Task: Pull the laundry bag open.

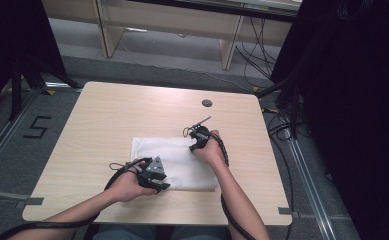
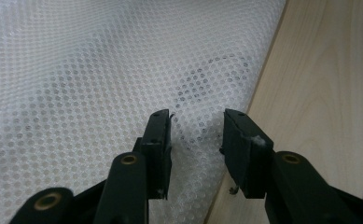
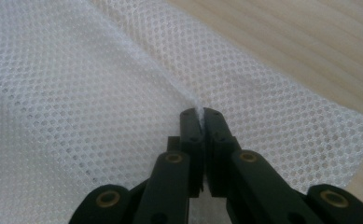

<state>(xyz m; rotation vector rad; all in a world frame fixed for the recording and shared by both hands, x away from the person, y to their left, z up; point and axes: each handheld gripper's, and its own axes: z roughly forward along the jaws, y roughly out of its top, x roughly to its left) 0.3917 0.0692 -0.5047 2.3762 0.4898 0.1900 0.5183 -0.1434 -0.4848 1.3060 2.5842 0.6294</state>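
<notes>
- White mesh cloth [image 1: 174,162] lies flat near the middle of the pale wooden worktop [image 1: 107,115].
- Right gripper [image 3: 201,113]: jaws pinched tight on a raised fold of the mesh (at its far edge).
- Left gripper [image 2: 195,135]: jaws half open over the cloth's edge, gripping nothing.

Dim room with black edges in the high view, table [image 1: 107,115] evenly lit from above, soft shadows, mesh [image 2: 100,70] bright and sharp up close, near jaws slightly blurred
</notes>
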